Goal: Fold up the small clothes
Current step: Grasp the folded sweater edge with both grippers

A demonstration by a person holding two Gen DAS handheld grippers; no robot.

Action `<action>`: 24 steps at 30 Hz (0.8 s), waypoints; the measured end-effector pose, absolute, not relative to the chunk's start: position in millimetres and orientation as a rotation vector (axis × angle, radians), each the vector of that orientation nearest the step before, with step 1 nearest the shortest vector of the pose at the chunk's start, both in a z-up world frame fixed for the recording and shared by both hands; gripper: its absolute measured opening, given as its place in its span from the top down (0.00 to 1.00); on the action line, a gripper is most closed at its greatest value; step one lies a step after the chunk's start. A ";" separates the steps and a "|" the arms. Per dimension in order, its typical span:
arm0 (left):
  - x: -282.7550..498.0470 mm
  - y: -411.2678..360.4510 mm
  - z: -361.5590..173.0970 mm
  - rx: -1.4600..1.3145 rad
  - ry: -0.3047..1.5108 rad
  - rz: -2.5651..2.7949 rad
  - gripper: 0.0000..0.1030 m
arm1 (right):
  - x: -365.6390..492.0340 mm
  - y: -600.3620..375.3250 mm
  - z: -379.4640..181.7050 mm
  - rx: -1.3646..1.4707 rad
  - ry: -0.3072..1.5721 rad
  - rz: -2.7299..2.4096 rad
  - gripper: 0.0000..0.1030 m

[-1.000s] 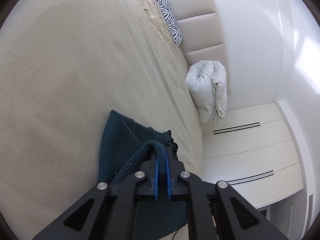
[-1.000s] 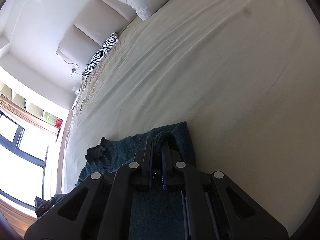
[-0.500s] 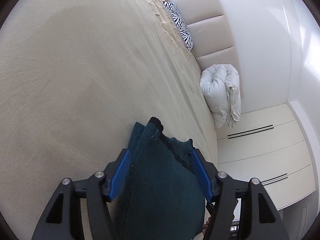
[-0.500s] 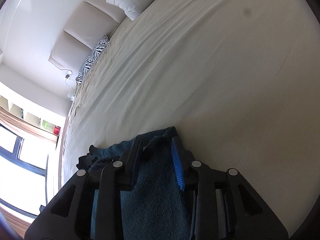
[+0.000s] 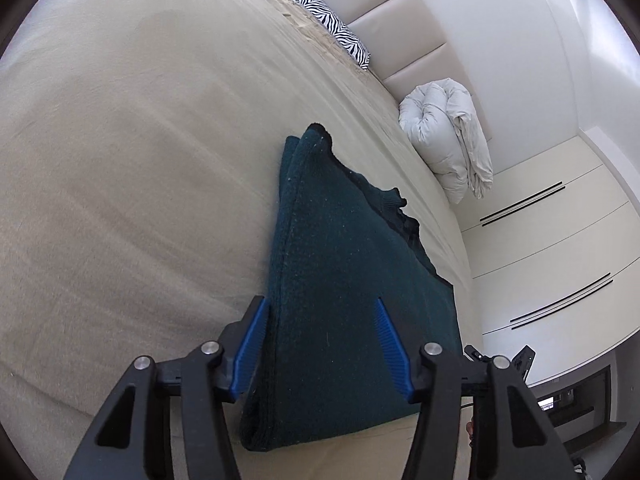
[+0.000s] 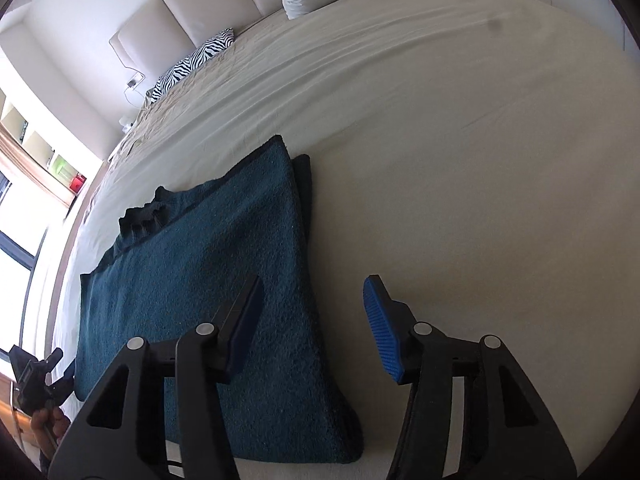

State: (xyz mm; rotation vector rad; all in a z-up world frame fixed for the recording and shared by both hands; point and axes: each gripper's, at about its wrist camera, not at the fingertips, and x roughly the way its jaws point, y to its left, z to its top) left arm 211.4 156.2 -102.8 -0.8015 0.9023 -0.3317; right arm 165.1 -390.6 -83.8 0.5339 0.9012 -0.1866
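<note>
A big bed point(image 5: 120, 140) with a smooth tan sheet fills most of both views, and a soft padded headboard point(image 5: 400, 28) stands at its far end. A zebra-striped pillow point(image 5: 332, 36) lies by the headboard, and a puffy white blanket point(image 5: 448, 132), rolled up, leans on it further along. White cupboard doors point(image 5: 540, 240) with thin dark lines stand past the bed, and a bright window point(image 6: 16, 216) and small shelves point(image 6: 48, 152) sit on the other side.

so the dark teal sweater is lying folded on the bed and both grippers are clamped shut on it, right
Not quite: both wrist views show the left gripper and right gripper open, jaws spread wide. The rest holds: the dark teal sweater lies folded on the bed.
</note>
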 end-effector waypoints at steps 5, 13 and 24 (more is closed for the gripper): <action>203.7 148.9 -107.5 -0.745 0.911 -0.325 0.54 | 143.4 -382.0 -97.0 0.500 0.939 -0.180 0.67; 199.5 147.6 -110.3 -0.696 0.928 -0.297 0.72 | 128.3 -363.8 -89.6 0.407 0.934 -0.182 0.82; 196.2 144.4 -109.0 -0.647 0.930 -0.271 0.85 | 121.7 -358.8 -82.1 0.373 0.928 -0.191 0.93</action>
